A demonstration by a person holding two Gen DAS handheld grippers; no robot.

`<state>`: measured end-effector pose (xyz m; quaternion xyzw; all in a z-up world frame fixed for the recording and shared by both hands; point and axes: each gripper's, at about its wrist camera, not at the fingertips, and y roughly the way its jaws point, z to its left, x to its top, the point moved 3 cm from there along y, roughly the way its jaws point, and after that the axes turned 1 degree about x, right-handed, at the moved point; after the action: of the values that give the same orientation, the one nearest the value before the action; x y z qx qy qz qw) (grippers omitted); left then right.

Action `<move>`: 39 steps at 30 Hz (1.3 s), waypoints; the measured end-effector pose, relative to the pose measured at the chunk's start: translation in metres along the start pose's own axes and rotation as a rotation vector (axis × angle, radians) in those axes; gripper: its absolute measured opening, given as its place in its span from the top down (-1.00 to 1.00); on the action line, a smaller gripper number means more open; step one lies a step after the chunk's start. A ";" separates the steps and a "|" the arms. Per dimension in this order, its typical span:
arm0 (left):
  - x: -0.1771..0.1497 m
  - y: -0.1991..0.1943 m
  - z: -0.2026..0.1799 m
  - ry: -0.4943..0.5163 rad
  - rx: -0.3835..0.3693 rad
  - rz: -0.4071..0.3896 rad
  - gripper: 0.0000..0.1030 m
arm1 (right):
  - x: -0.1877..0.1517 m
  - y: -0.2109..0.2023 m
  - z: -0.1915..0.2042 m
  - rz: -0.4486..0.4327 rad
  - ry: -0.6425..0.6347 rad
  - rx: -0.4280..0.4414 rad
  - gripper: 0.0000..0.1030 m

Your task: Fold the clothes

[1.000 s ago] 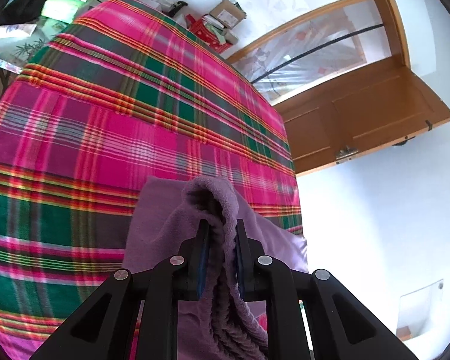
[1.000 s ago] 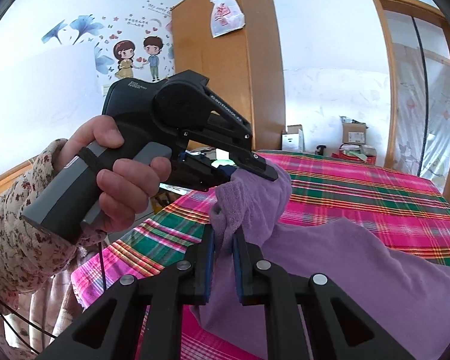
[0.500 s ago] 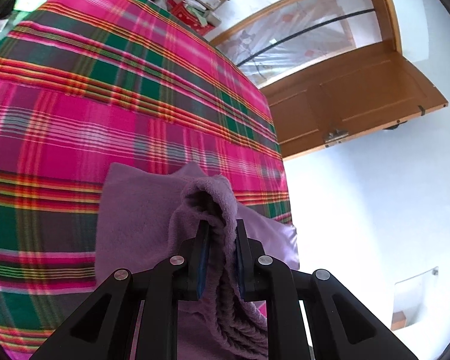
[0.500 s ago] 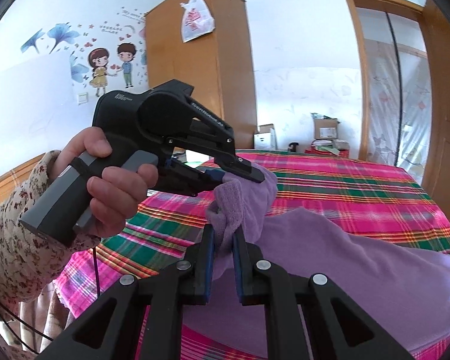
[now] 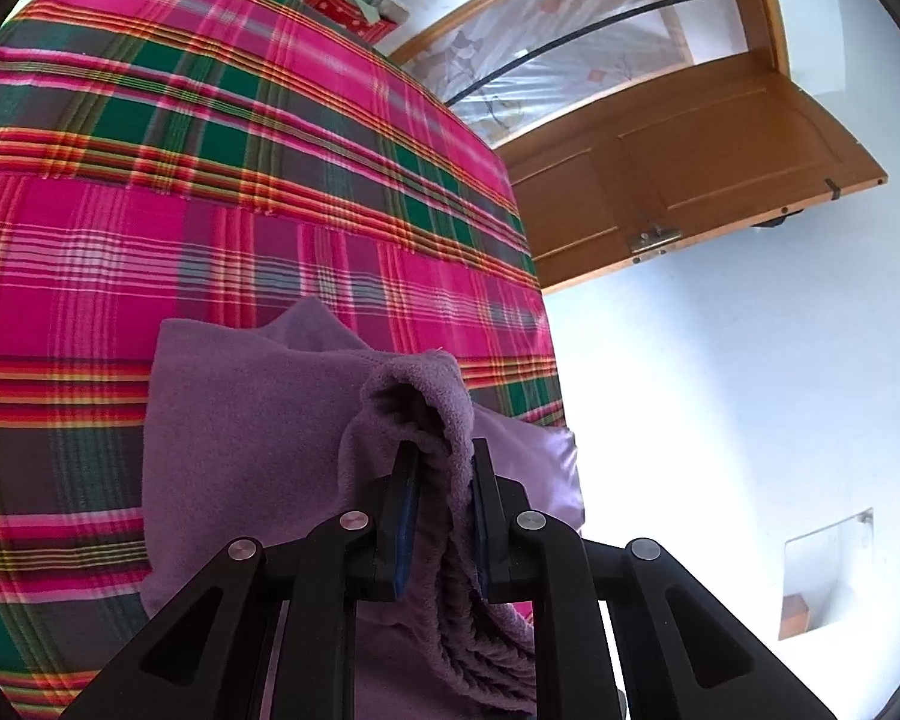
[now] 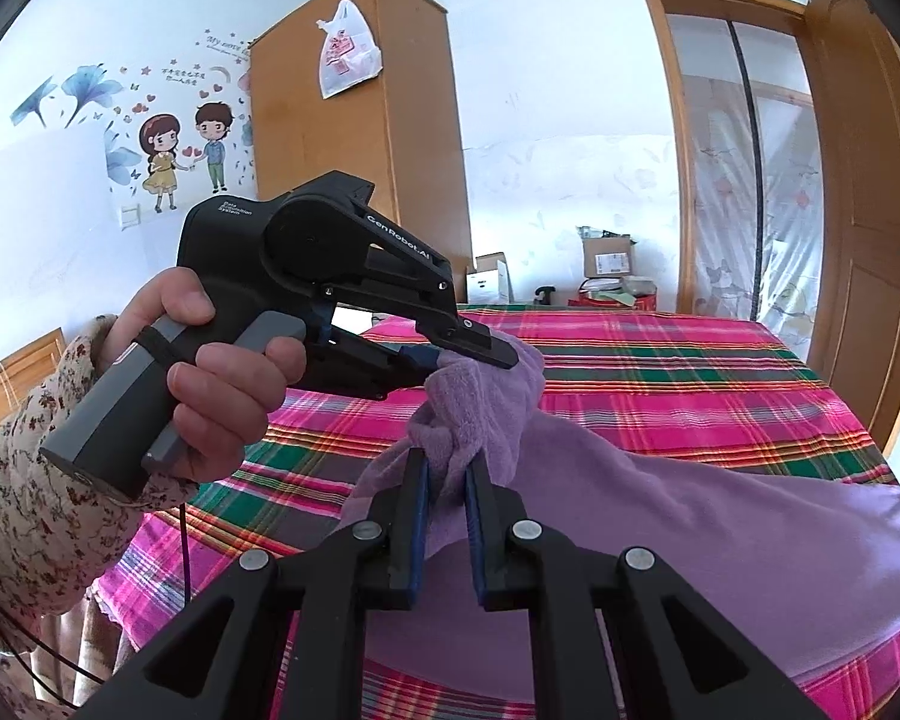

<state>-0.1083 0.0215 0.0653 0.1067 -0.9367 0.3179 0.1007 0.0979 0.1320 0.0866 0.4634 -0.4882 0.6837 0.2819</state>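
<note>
Purple garment (image 5: 252, 420) farther across bed (image 5: 150, 192)

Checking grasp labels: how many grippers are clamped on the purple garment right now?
2. The right gripper pinches a bunched edge of the purple garment in the foreground; the left gripper, held in a hand, pinches the same bunch just above it.

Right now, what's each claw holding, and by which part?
Both hold the purple fleece garment: left claw and right claw each pinch a bunched edge, close together above the plaid bed cover.
</note>
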 end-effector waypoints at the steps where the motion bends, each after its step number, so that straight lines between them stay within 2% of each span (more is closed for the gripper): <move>1: 0.000 0.002 -0.001 0.001 -0.001 0.002 0.69 | 0.000 -0.001 -0.002 -0.001 0.002 -0.004 0.77; 20: -0.003 0.042 -0.030 0.029 0.010 0.049 0.69 | -0.011 -0.016 -0.034 -0.006 0.057 -0.076 0.77; 39: -0.012 0.076 -0.050 0.044 -0.004 0.081 0.69 | -0.016 -0.026 -0.044 -0.016 0.090 -0.134 0.77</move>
<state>-0.1109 0.1129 0.0572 0.0612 -0.9384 0.3222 0.1086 0.1106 0.1839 0.0788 0.4161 -0.5160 0.6672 0.3397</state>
